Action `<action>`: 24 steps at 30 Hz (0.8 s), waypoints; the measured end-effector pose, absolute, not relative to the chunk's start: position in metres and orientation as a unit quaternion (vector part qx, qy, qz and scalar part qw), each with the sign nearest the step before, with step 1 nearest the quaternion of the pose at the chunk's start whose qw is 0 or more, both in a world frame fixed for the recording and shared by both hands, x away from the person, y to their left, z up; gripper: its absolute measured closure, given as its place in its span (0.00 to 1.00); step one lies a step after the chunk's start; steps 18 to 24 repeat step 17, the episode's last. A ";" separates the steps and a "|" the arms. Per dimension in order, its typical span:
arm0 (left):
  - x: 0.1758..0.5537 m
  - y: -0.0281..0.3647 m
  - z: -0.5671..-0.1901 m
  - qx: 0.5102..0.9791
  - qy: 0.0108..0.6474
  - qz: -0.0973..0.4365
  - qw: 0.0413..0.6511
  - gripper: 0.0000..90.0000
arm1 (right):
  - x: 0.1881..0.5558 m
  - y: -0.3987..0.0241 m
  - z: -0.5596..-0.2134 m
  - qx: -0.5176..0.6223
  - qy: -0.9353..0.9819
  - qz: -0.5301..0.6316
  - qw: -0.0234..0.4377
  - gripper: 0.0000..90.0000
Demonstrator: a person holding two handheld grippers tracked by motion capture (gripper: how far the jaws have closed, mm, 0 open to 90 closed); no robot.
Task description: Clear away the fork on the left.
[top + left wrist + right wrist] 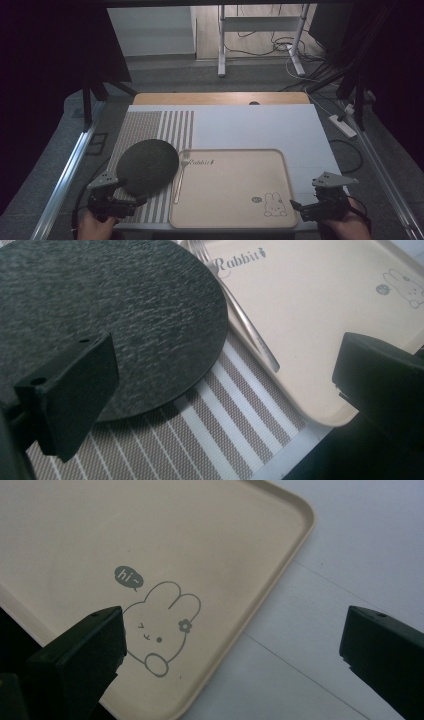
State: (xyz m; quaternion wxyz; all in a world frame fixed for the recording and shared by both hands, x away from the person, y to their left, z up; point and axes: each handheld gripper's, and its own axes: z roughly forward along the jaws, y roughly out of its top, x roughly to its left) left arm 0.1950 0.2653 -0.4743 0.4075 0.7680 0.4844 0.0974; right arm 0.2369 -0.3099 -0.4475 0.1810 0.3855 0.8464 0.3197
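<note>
A cream tray (235, 187) with rounded corners and a low raised rim lies flat on the white table (260, 127). It looks smooth and matte, printed with "Rabbit" near its far left corner and a rabbit drawing (160, 627) near its near right corner. Its inside is bare. A thin metal fork (181, 172) lies along the tray's left rim, tines pointing away from the person; whether it rests on the rim or just beside it is hard to tell. Left of the fork, a dark round mat (147, 166) with a rough, woven-looking surface sits on a beige-and-white striped placemat (150, 130), its right edge near the fork. The left gripper (116, 200) hovers at the near edge of the round mat, jaws spread wide and empty. The right gripper (320, 202) sits by the tray's near right corner, jaws likewise released, straddling the rim. White tabletop stretches open beyond and to the right of the tray.
</note>
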 end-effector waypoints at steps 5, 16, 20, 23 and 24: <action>0.188 0.267 -0.475 0.770 0.490 0.103 0.396 0.00 | 0.237 -0.311 -0.447 0.392 0.842 0.324 0.181 0.00; 0.179 0.269 -0.475 0.764 0.499 0.110 0.394 0.00 | 0.238 -0.313 -0.446 0.403 0.834 0.332 0.179 0.00; 0.179 0.269 -0.475 0.764 0.499 0.109 0.395 0.00 | 0.238 -0.313 -0.446 0.402 0.835 0.330 0.180 0.00; 0.179 0.269 -0.475 0.764 0.499 0.109 0.395 0.00 | 0.238 -0.313 -0.446 0.402 0.835 0.330 0.180 0.00; 0.179 0.269 -0.475 0.764 0.499 0.109 0.395 0.00 | 0.238 -0.313 -0.446 0.402 0.835 0.330 0.180 0.00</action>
